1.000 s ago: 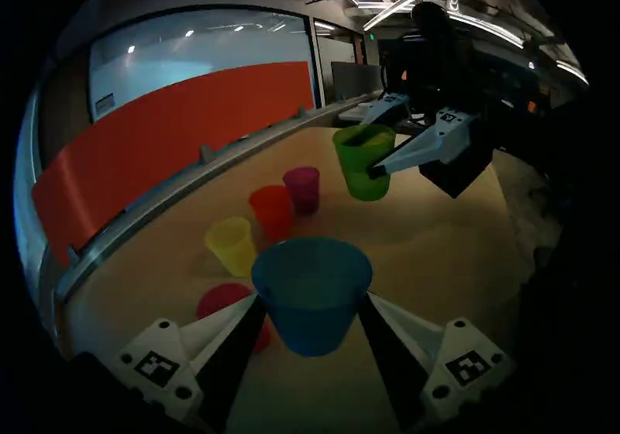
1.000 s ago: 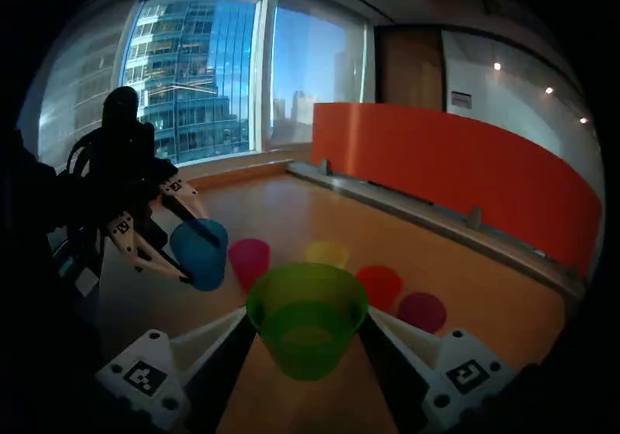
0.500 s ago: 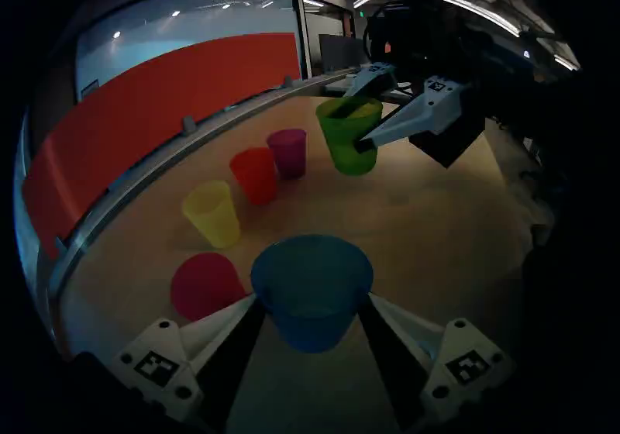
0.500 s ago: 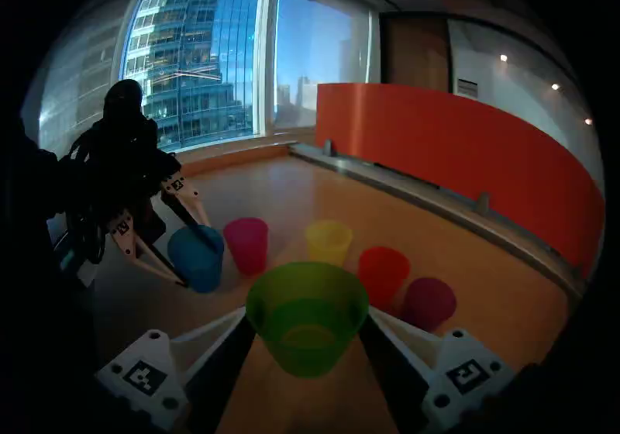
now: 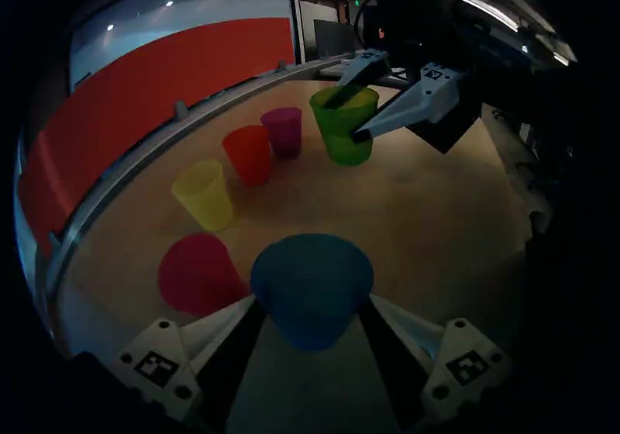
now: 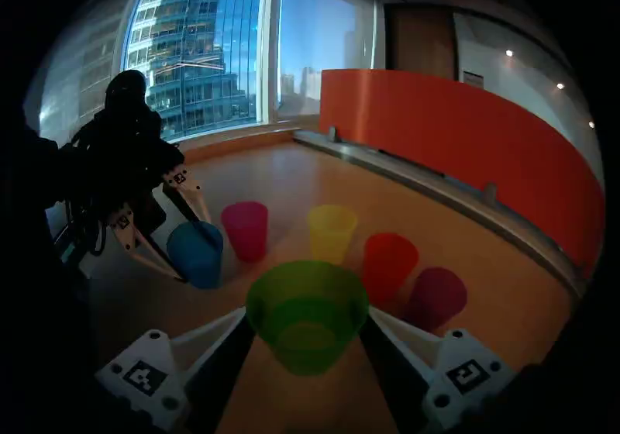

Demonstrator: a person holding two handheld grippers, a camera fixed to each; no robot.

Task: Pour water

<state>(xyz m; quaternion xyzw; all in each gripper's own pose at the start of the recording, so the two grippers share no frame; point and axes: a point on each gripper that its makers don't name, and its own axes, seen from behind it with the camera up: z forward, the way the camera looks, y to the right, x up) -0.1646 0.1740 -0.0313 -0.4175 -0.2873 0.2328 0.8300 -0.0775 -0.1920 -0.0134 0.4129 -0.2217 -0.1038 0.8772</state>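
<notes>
My left gripper [image 5: 311, 310] is shut on a blue cup [image 5: 311, 285], held upright above the wooden table [image 5: 434, 201]. In the right gripper view that blue cup [image 6: 195, 253] sits at the left between the left gripper's fingers. My right gripper [image 6: 308, 333] is shut on a green cup [image 6: 307, 313], upright, with a little liquid at its bottom. The left gripper view has the green cup [image 5: 343, 124] at the far side of the table, held by the right gripper [image 5: 341, 116].
A row of cups stands on the table: pink [image 6: 246, 230], yellow [image 6: 331, 232], red [image 6: 385, 262], purple [image 6: 435, 296]. An orange wall panel [image 6: 465, 147] and a rail run along one table edge. A person [image 6: 116, 155] stands in front of big windows.
Both cups have come lower toward the table and both views tilt further down. The row of cups now sits closer to each gripper.
</notes>
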